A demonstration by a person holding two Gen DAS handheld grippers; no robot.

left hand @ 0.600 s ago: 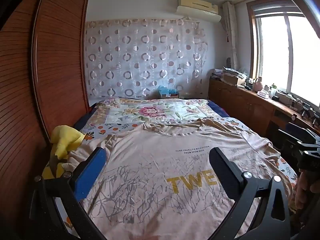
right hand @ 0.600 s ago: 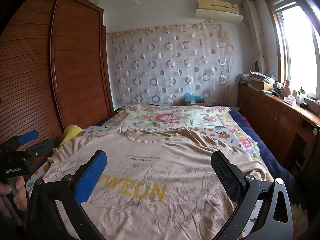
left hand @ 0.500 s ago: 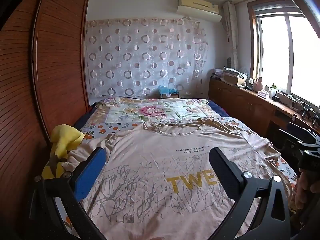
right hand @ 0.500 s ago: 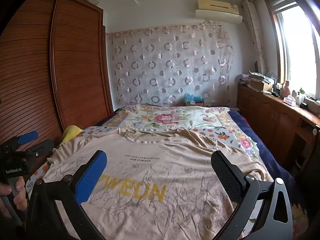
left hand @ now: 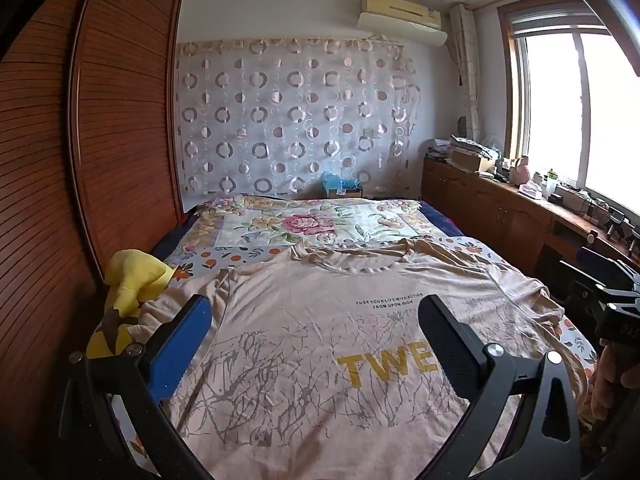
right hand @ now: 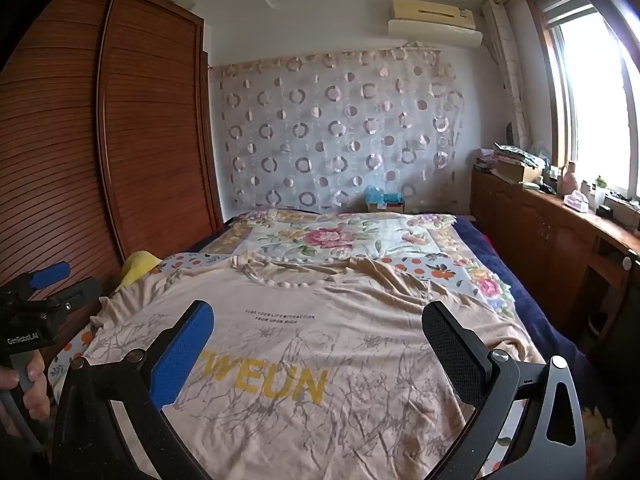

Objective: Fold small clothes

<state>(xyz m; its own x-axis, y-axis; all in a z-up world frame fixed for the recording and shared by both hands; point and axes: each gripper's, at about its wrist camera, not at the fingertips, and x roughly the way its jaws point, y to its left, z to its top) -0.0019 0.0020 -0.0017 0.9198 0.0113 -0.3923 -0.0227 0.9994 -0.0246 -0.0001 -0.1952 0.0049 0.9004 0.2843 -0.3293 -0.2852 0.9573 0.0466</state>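
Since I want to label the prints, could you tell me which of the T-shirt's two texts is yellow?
The large "TWEUN" lettering across the T-shirt is yellow; the small two-line text nearer the collar is dark.

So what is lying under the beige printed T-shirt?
The beige printed T-shirt lies on a floral patchwork bedspread. A yellow soft item shows at its sleeve edge. Anything beneath the shirt's middle is hidden.

A yellow plush toy (left hand: 134,280) lies beside the wooden wardrobe (left hand: 100,140).

My left gripper (left hand: 314,316) and right gripper (right hand: 318,320) hover side by side, jaws spread wide (nothing between them), tilted slightly downward
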